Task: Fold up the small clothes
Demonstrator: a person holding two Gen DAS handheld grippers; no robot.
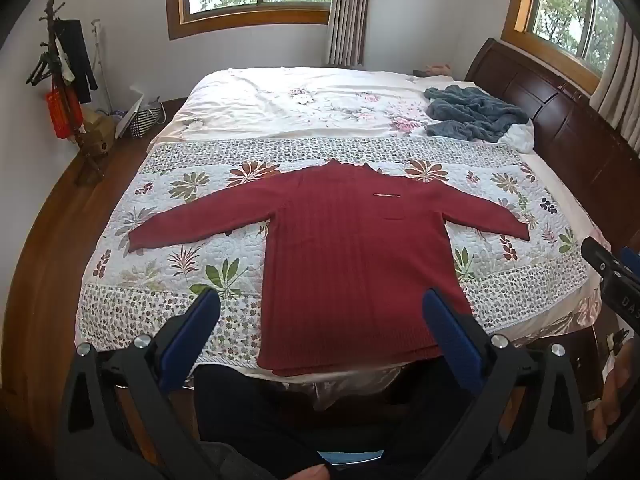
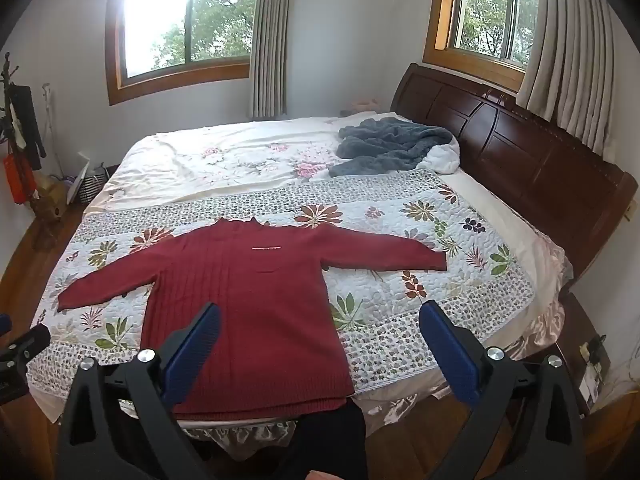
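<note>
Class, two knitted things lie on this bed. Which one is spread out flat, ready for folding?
The red sweater, laid flat on the leaf-patterned quilt with both sleeves stretched out. The grey-blue blanket lies crumpled near the headboard.

home bedroom | bed (image 1: pixel 400 92) | wooden headboard (image 2: pixel 520 148) | curtained windows (image 2: pixel 492 12)

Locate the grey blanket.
In both views the grey blanket lies crumpled at the bed's far right, beside the headboard, beyond the spread red sweater.

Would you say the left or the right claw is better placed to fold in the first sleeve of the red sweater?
Probably left: the left claw hangs open over the red sweater hem; the right claw sits off its right edge.
</note>
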